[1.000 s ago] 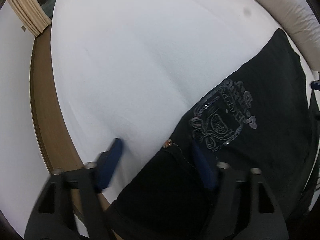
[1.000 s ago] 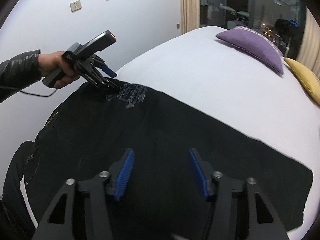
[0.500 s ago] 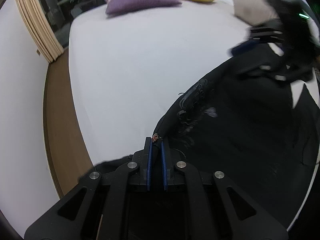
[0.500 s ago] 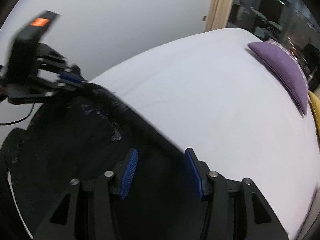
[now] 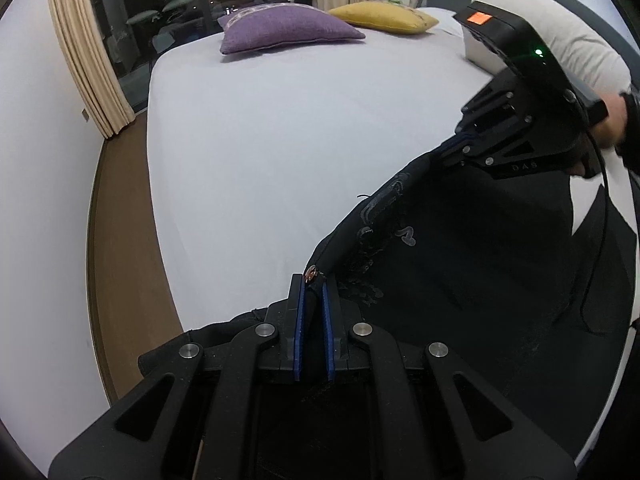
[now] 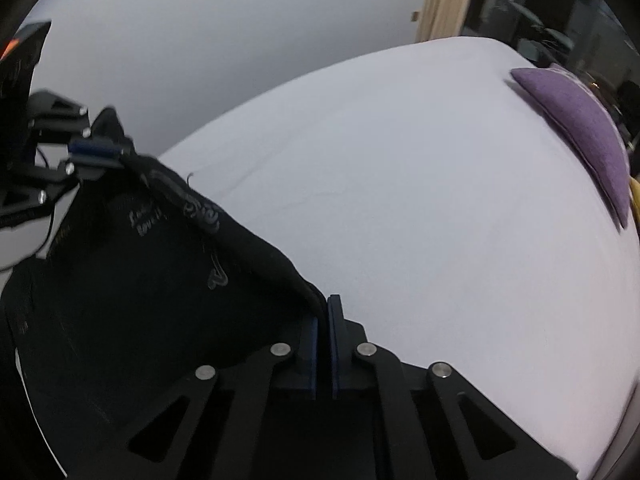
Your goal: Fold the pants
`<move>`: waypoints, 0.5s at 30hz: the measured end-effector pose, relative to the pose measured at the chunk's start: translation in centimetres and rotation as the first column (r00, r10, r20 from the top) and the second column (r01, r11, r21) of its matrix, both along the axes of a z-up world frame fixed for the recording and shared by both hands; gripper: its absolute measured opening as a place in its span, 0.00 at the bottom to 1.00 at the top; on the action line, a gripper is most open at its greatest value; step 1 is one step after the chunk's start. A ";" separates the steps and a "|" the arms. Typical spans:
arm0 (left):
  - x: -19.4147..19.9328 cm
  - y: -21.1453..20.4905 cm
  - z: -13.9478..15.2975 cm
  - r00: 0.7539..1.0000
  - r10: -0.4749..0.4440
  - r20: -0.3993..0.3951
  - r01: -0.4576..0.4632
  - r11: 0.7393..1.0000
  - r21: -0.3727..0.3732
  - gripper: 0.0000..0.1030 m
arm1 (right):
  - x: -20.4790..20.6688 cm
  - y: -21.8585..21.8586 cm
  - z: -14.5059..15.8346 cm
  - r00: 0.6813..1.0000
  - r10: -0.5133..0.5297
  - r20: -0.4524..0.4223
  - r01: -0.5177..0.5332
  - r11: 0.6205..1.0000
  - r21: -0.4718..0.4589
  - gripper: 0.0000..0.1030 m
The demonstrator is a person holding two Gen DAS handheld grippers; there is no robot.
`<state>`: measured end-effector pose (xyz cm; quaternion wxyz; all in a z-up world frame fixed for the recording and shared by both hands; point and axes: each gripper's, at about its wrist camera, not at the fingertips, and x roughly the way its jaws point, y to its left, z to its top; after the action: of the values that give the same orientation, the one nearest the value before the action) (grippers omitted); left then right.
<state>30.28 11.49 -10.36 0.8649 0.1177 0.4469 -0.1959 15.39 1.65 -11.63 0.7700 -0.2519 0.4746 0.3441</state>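
Left hand-held gripper is clamping its blue pads narrow on the edge of the black denim pants with grey embroidered lettering, right beside a small copper rivet that is peeking out at the pad tips. Right hand-held gripper is also pinching narrow on the same folded edge of the pants, with the dark cloth running in between its blue pads. The pants are lying on the near side of the white-sheeted bed, with the gripped edge lifting off the sheet and stretching taut between the two hand-held grippers, forming a raised ridge. The grey lettering and crest stitching are sitting along that ridge, partly crumpled. The rest of the fabric is sagging down below the ridge, dark and mostly featureless, covering the near corner of the bed. In the left wrist view a bare patch of sheet is showing through at the right, past the cloth. Farther back on the bed a purple square cushion is lying flat, a mustard yellow cushion just beside it, and a white pillow at the right. A beige curtain is hanging by the dark window beyond.
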 end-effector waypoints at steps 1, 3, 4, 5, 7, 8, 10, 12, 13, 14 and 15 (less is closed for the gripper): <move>-0.4 0.1 0.3 1.000 0.002 0.003 -0.002 1.000 -0.004 0.06 | -0.2 0.2 0.1 1.000 -0.009 0.008 0.009 1.000 0.000 0.04; -0.9 0.3 1.1 1.000 0.010 0.015 -0.009 1.000 -0.016 0.06 | -0.6 0.5 0.5 0.999 -0.041 0.029 0.040 0.999 0.008 0.04; -1.2 0.5 1.5 1.000 0.014 0.020 -0.014 1.000 -0.025 0.06 | -0.8 0.7 0.7 0.998 -0.052 0.038 0.051 0.999 0.014 0.04; -1.4 0.6 1.9 1.000 0.018 0.024 -0.017 0.999 -0.031 0.06 | -1.2 0.8 1.0 0.997 -0.059 0.051 0.058 0.998 0.020 0.04; -2.3 0.8 2.6 0.999 0.019 0.028 -0.018 0.999 -0.049 0.06 | -2.3 0.9 1.8 0.994 -0.057 0.094 0.056 0.998 0.021 0.04; -2.9 0.7 2.8 0.999 0.011 0.034 -0.009 0.999 -0.054 0.06 | -3.3 1.0 2.4 0.991 -0.045 0.124 0.043 0.999 0.017 0.04; -4.7 0.4 3.3 0.998 -0.020 0.051 0.024 0.998 -0.066 0.06 | -4.6 0.9 3.1 0.987 -0.029 0.155 0.029 1.000 0.007 0.04; -6.7 0.2 3.6 0.997 -0.044 0.066 0.049 0.996 -0.068 0.06 | -6.9 0.5 3.7 0.981 0.006 0.195 -0.004 1.000 -0.007 0.04; -7.7 0.3 3.7 0.996 -0.052 0.070 0.057 0.996 -0.070 0.06 | -8.1 0.7 3.8 0.976 0.034 0.217 -0.030 0.999 -0.024 0.03; -9.0 0.3 3.5 0.996 -0.062 0.066 0.067 0.995 -0.078 0.06 | -9.8 0.5 3.7 0.966 0.081 0.245 -0.067 0.996 -0.064 0.03; -10.2 0.4 3.3 0.995 -0.080 0.061 0.085 0.992 -0.090 0.06 | -12.1 0.3 3.4 0.954 0.139 0.267 -0.109 0.986 -0.123 0.03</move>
<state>20.09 11.87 -7.02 0.8731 0.1016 0.4070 -0.2484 3.34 1.96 -8.25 0.7905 -0.3674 0.3642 0.3277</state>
